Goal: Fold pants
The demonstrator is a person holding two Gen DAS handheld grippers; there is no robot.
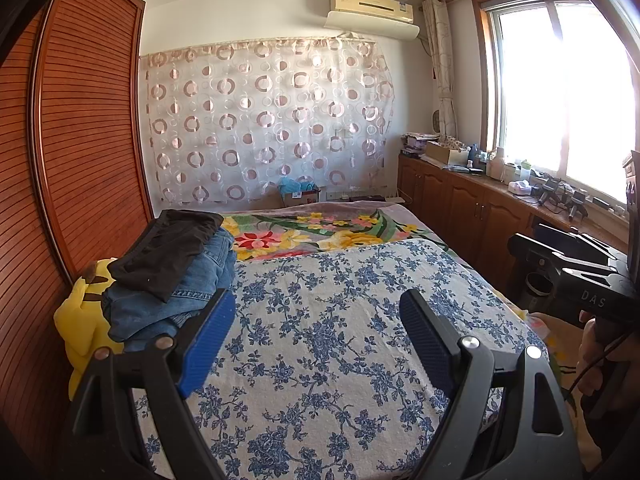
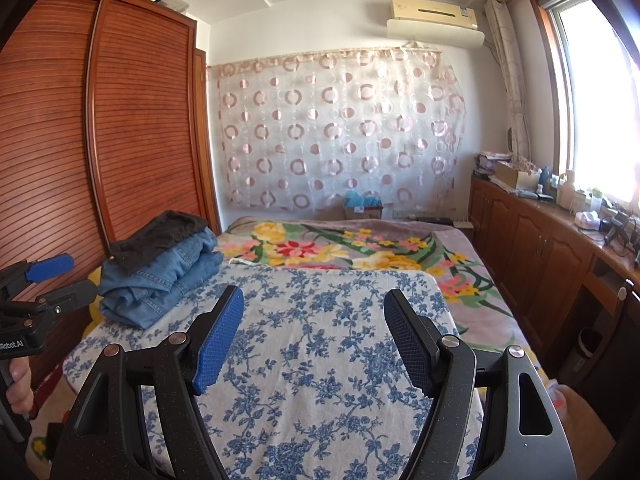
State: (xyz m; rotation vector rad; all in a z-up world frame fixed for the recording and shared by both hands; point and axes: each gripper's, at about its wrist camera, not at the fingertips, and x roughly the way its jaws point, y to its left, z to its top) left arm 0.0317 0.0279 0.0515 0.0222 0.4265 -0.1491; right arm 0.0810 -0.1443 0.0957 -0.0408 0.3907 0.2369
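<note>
A stack of folded pants lies at the left edge of the bed: black pants (image 1: 168,248) on top of blue jeans (image 1: 160,304). The same black pants (image 2: 160,236) and jeans (image 2: 160,280) show in the right wrist view. My left gripper (image 1: 316,304) is open and empty above the blue-flowered white sheet (image 1: 320,340), just right of the stack. My right gripper (image 2: 314,300) is open and empty above the same sheet (image 2: 320,360). The left gripper also shows at the left edge of the right wrist view (image 2: 52,280). The right gripper's body shows at the right of the left wrist view (image 1: 580,280).
A yellow plush toy (image 1: 84,320) lies under the jeans at the bed's left edge. A wooden wardrobe (image 1: 80,140) stands along the left. A colourful flowered blanket (image 1: 320,232) covers the far bed. Wooden cabinets with clutter (image 1: 480,192) run under the window at right.
</note>
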